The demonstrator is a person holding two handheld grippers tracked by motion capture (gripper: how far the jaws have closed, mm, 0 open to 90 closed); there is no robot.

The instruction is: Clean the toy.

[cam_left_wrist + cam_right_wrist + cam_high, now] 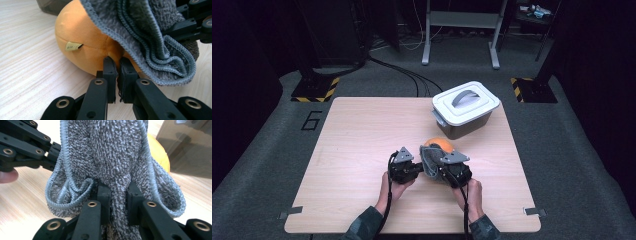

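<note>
A: What is the right tool (117, 206) doing?

B: Its black jaws are clamped on a bunched fold of the grey cloth (110, 152). The cloth is shaggy terry with a ribbed, stitched hem that loops out on both sides of the jaws.

A: And the left tool (117, 75)?

B: Its jaws stand together with only a thin slit between the flat pads. No cloth sits in that slit; the tips are right against the underside of the orange ball (82, 47), though I cannot tell whether they pinch its skin.

A: What is the ball like?

B: Round and soft-looking, with a smooth plush cover, a seam across it and a small yellowish tag. It rests on the desk (357, 135), pale wood with a fine straight grain.

A: Where is the cloth in relation to it?

B: Draped over the ball's near side and top, hanging in thick folds. In the high view both lie near the middle of the desk, just in front of a box (465, 110).

A: Describe the box.

B: Rectangular, with dark translucent walls and a white lid with an arched grey handle.
</note>
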